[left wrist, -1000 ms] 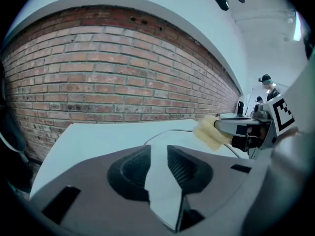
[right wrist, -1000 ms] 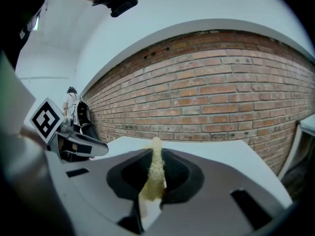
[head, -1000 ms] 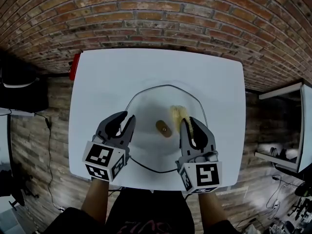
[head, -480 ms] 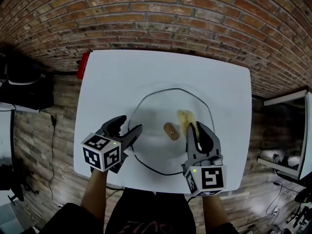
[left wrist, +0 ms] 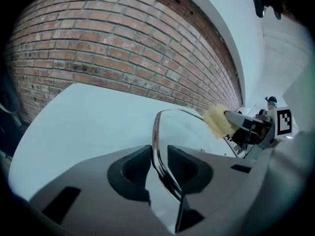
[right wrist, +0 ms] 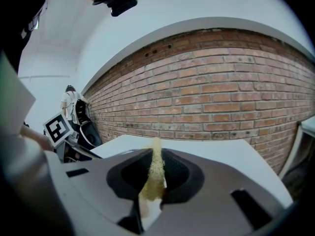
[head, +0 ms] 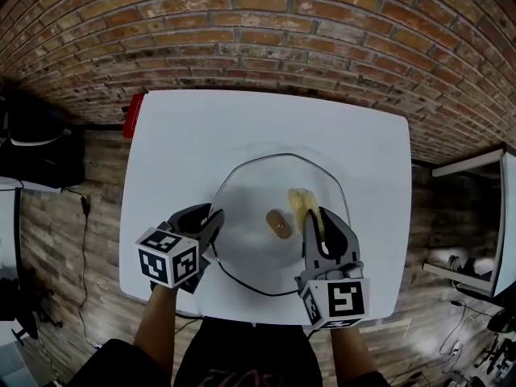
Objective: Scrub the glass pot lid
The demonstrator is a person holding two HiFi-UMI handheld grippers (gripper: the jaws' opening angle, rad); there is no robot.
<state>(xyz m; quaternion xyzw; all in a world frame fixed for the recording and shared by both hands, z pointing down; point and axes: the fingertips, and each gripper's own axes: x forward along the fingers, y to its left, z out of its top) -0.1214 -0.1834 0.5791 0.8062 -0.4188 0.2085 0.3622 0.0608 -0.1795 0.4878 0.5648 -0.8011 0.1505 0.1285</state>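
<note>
The round glass pot lid (head: 250,188) lies on the white table (head: 185,135), its brown knob (head: 276,223) in the middle. My left gripper (head: 211,216) is at the lid's left edge. Its jaws have just been closing, and the metal rim (left wrist: 156,132) runs between the pads, which grip it. My right gripper (head: 322,218) is shut on a yellow sponge (head: 301,203), held over the right half of the glass next to the knob. In the right gripper view the sponge (right wrist: 155,173) stands upright between the pads. The left gripper view shows the sponge (left wrist: 216,122) above the lid's far side.
A brick wall (head: 266,39) runs behind the table. A small red object (head: 133,115) sits at the table's back left corner. Bare white tabletop surrounds the lid. Wooden floor and dark equipment (head: 36,147) lie to the left.
The left gripper has sunk to the lid's left rim; its jaws spread wide, then narrowed onto the rim. The right gripper and sponge have stayed put.
</note>
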